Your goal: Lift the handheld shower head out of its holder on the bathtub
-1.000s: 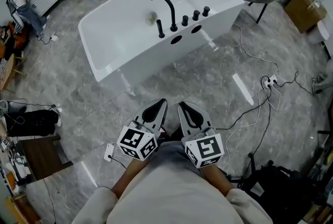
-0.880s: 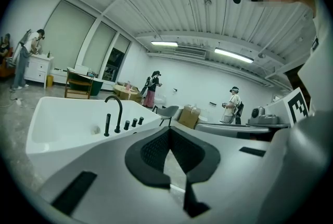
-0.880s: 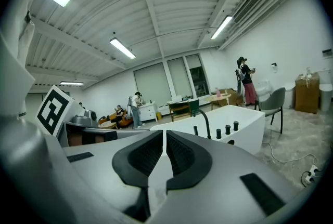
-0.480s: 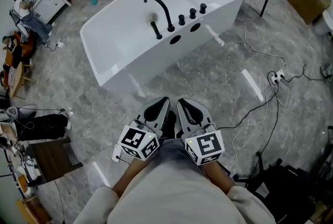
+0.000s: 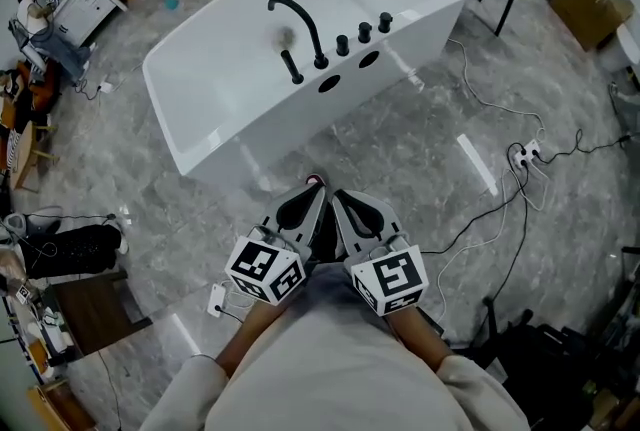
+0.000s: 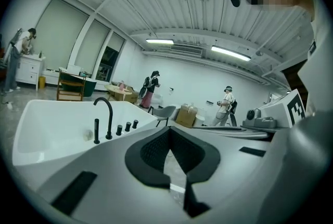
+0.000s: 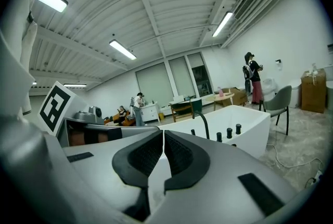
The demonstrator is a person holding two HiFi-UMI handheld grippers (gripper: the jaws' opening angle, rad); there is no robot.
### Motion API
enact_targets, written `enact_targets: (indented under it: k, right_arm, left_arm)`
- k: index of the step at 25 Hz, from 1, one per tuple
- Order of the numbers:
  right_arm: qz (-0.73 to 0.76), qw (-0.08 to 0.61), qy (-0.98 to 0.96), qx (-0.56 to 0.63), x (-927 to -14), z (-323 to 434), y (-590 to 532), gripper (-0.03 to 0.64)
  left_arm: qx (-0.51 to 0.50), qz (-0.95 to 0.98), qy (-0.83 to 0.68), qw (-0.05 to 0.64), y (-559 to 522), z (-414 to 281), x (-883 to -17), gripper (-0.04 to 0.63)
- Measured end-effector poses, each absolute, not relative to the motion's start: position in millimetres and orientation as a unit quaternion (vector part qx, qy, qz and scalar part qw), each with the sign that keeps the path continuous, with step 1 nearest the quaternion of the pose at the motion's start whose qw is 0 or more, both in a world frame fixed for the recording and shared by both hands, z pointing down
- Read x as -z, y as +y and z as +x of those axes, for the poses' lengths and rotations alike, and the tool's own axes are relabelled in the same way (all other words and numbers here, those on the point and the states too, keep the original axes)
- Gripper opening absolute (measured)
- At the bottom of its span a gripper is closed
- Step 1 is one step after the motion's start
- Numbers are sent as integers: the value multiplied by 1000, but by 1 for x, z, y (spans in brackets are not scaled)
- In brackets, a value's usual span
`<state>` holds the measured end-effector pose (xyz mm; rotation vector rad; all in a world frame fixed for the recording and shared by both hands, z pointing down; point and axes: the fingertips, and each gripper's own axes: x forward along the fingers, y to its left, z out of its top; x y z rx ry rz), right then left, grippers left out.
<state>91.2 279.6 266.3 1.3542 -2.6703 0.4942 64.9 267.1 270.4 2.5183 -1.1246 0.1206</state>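
The shower head (image 5: 291, 67) stands far ahead of both sets of jaws. In the head view it is a slim black stick, upright on the near rim of the tub (image 5: 200, 134). It is just left of the arched spout (image 5: 296, 19), and three knobs (image 5: 364, 32) run in a row to the spout's right. A stretch of grey floor (image 5: 400, 139) lies between the tub and the jaw tips, so neither tool touches anything on the rim.

In the left gripper view the shower head (image 6: 97, 131) shows up and to the left of the jaw tips, well apart from them. The spout (image 6: 106, 111) is beside it, and the knobs (image 6: 127, 127) sit nearer the line the jaws point along. In the right gripper view the shower head (image 7: 193, 132) appears just right of the tips and far beyond them. It is close against the spout (image 7: 204, 123), with the knobs (image 7: 229, 133) further right.

The left gripper (image 5: 312, 197) has its jaws together. I see the black pads meet at the tips with nothing caught between them, and only floor shows through the gap lower down. The right gripper (image 5: 345, 201) reads the same, with its pads drawn in to a thin slit at the tips and nothing held. I have both tools side by side, close to my body, and both point toward the tub.
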Motion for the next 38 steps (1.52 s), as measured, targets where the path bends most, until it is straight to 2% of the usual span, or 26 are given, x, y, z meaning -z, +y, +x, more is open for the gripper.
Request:
enact_targets:
  k: [10, 28, 38]
  right_arm:
    - [417, 81, -888, -179, -276, 64, 208, 20]
    - [428, 103, -877, -190, -292, -7, 33, 18]
    - [451, 108, -864, -194, -305, -23, -16, 20]
  left_arm:
    - [-41, 893, -399, 206, 190, 48, -276, 5]
    - [-29, 898, -377, 225, 9, -27, -281, 5]
    - [-24, 899, -362, 243, -34, -51, -298, 6]
